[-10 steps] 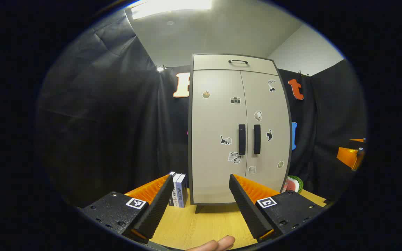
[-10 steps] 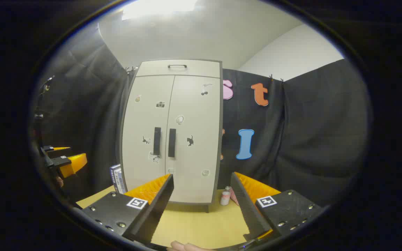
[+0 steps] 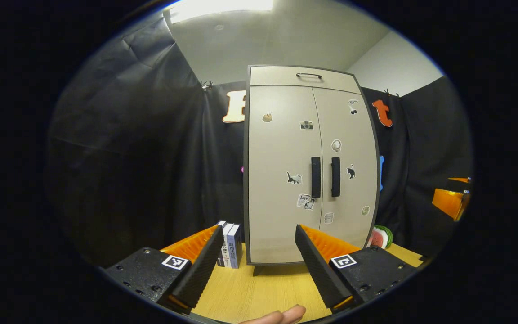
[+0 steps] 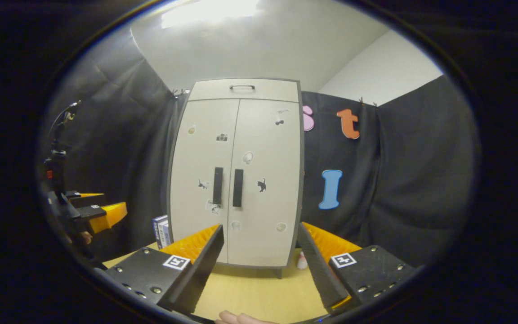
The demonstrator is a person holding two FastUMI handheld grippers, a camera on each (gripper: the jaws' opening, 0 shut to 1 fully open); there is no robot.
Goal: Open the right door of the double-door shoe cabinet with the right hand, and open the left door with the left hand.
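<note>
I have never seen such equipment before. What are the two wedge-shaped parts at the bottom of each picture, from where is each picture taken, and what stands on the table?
No robot here: a person carries one hand-held gripper in each hand, with a camera riding on each. The wedges are its two fingers. The left hand-held gripper and the right hand-held gripper are both open and hold nothing. Ahead, on the light wooden table, stands the beige double-door shoe cabinet with both doors closed and two black vertical handles. Upright blue-and-white books stand beside it on one side, and a watermelon-slice toy on the other.
</note>
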